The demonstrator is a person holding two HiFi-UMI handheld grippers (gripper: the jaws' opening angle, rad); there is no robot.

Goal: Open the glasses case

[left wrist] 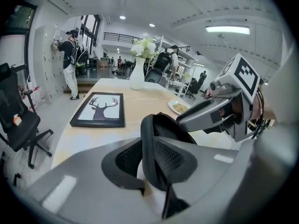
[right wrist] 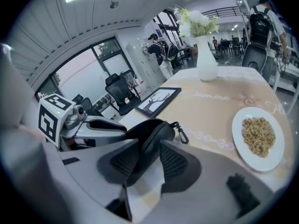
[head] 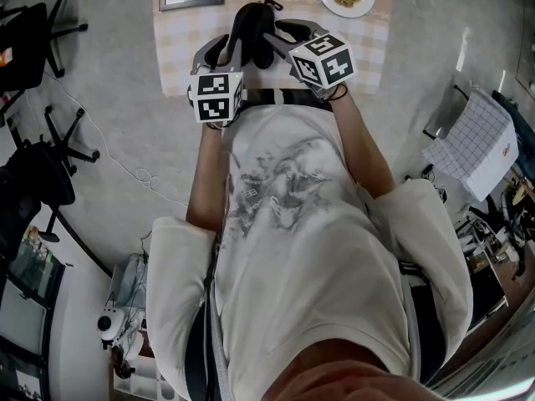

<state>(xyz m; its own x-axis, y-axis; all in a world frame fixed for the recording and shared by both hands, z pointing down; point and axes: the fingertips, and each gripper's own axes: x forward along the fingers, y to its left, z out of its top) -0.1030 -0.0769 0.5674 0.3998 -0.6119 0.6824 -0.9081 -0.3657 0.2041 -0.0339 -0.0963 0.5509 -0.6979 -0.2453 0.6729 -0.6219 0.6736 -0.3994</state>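
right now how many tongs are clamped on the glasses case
2. The left tongs pinch the glasses case on its left side, and the right tongs pinch its right side. Neither is hidden.

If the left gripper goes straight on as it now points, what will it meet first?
The glasses case, which is gripped between the left gripper's jaws; past it, probably the table.

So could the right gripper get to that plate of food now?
Likely not yet. Nothing stands between the right gripper and the plate, but its jaws are clamped on the glasses case, so it would have to let go first.
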